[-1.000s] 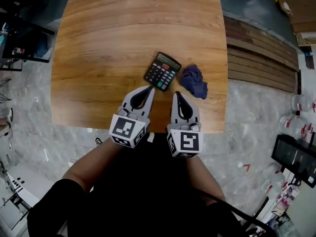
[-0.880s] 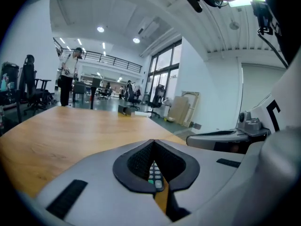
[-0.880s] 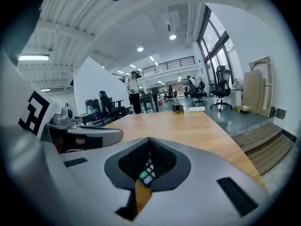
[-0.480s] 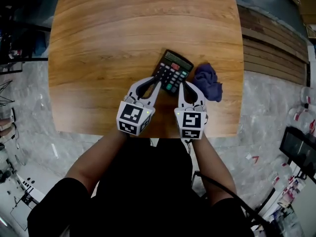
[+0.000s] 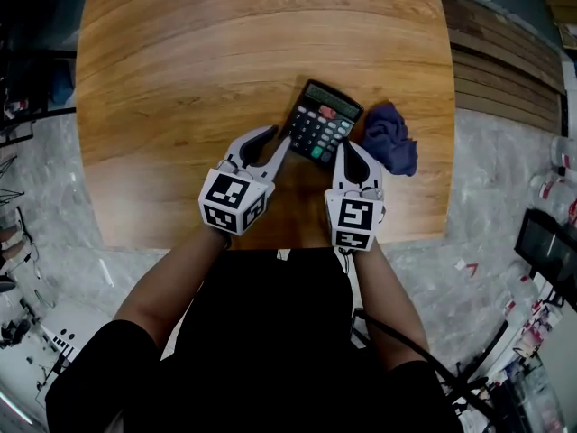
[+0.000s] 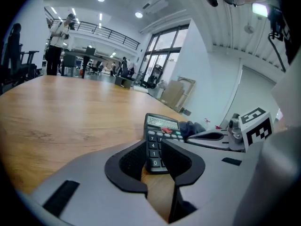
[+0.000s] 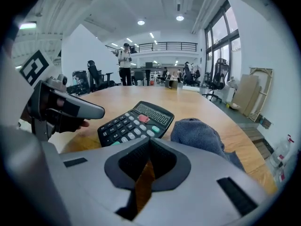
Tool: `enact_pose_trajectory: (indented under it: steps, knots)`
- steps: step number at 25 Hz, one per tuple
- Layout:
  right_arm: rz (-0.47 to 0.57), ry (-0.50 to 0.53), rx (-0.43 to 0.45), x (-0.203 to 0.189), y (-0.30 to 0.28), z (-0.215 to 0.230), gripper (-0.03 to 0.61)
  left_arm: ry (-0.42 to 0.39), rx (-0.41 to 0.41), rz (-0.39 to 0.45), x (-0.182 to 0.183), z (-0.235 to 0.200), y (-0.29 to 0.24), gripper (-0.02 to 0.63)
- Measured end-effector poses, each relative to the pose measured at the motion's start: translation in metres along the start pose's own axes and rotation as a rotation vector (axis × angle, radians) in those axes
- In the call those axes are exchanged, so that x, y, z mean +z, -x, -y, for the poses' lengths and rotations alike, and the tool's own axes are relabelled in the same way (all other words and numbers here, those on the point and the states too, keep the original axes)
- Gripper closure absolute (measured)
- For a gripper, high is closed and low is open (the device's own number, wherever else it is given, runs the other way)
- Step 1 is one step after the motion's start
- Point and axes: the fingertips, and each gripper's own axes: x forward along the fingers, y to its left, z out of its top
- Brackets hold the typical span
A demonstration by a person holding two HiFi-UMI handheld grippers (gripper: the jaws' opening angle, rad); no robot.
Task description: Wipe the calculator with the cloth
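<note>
A black calculator lies tilted on the wooden table, and shows too in the left gripper view and the right gripper view. A crumpled blue cloth sits just right of it, touching its edge. My left gripper is low at the calculator's near left corner. Its jaws are opening, and the corner shows in the gap with neither pad pressing on it. My right gripper is shut and empty, pointing at the seam between calculator and cloth.
The table's near edge runs just behind both grippers. A slatted wooden bench stands to the right of the table. People and office chairs are far off in the hall.
Both grippers have come down and forward, right up to the calculator. The left jaws, shut before, now stand apart. The right jaws stay shut.
</note>
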Motion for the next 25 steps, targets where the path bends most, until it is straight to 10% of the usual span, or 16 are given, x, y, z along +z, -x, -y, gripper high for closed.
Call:
enact_pose_trajectory:
  steps: [25]
  knots:
    - [0.002,-0.058,-0.045,-0.006,0.002,0.005,0.563,0.165,-0.226,-0.118,-0.01,0.013,-0.012,0.408]
